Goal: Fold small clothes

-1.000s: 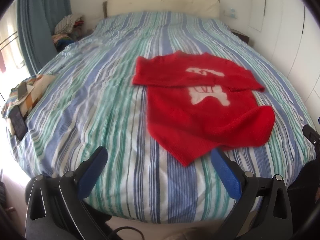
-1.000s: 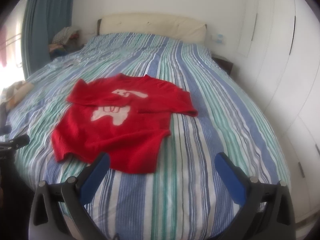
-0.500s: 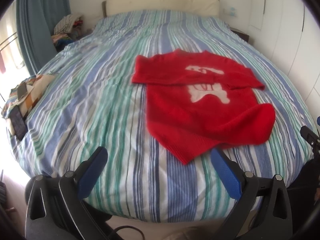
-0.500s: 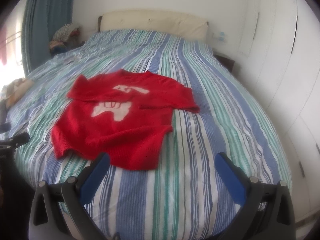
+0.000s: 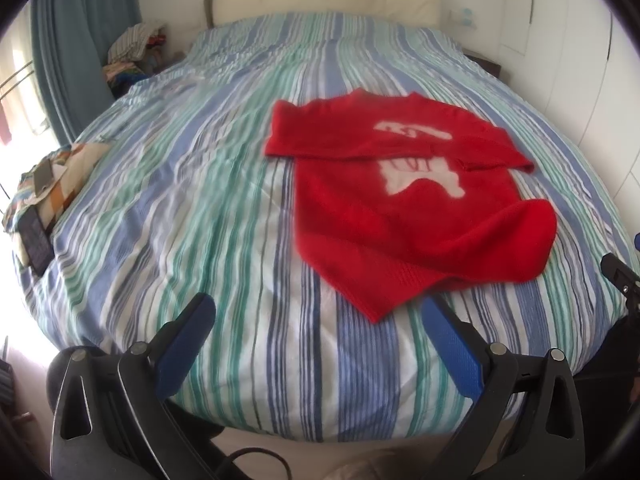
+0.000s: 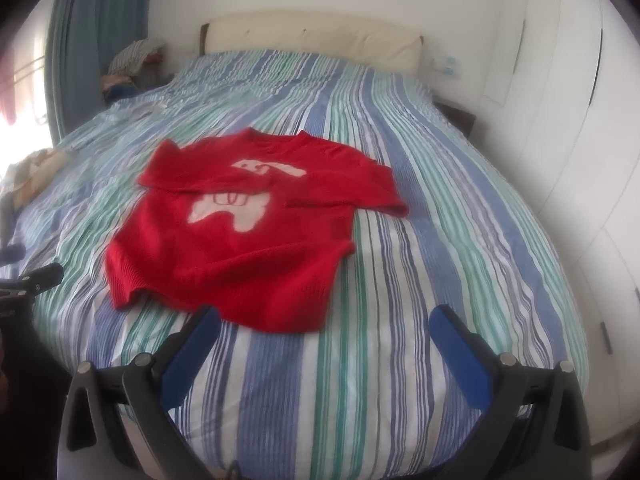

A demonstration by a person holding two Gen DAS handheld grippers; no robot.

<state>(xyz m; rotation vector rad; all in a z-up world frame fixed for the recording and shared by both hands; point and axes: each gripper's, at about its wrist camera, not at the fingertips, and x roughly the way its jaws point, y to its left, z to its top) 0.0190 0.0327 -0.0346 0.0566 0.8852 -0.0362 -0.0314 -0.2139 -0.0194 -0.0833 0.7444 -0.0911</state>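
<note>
A small red sweater (image 5: 404, 208) with a white animal print lies on the striped bed, both sleeves folded across its chest. It also shows in the right wrist view (image 6: 248, 232). My left gripper (image 5: 316, 312) is open and empty above the bed's near edge, its right finger close to the sweater's hem corner. My right gripper (image 6: 326, 320) is open and empty, its left finger just short of the sweater's hem. The tip of the other gripper shows at each view's edge.
The blue, green and white striped bedcover (image 5: 180, 200) fills both views. A patterned cloth with a dark phone (image 5: 36, 236) lies at the bed's left edge. A clothes pile (image 5: 136, 44) and blue curtain stand far left; white wardrobe doors (image 6: 580, 120) stand on the right.
Both grippers have moved slightly forward toward the sweater's hem, which now sits closer to the fingertips. Both stay open; the sweater has not moved.
</note>
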